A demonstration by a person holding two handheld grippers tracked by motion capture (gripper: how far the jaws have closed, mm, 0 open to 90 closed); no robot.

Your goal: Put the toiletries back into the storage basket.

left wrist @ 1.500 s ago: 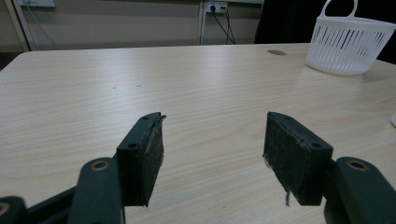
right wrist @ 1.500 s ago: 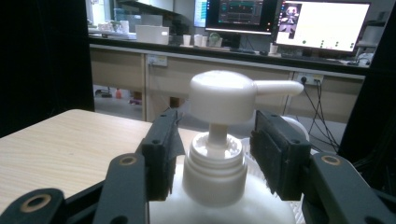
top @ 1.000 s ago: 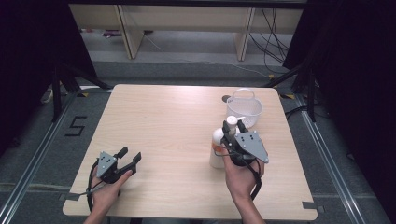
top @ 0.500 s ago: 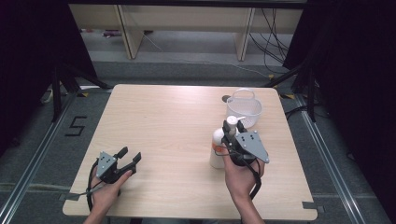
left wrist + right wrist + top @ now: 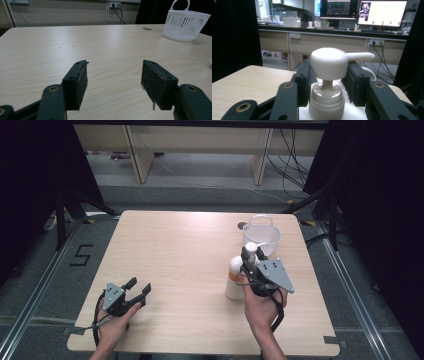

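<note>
The right claw (image 5: pixel 329 82) pinches the pump bottle's (image 5: pixel 234 282) head (image 5: pixel 329 63), probably to lift it toward the bench's far-right-corner basket (image 5: pixel 261 237).

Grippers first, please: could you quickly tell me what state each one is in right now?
Left gripper: open, nothing between its jaws.
Right gripper: closed on the pump bottle at its white pump head.
</note>
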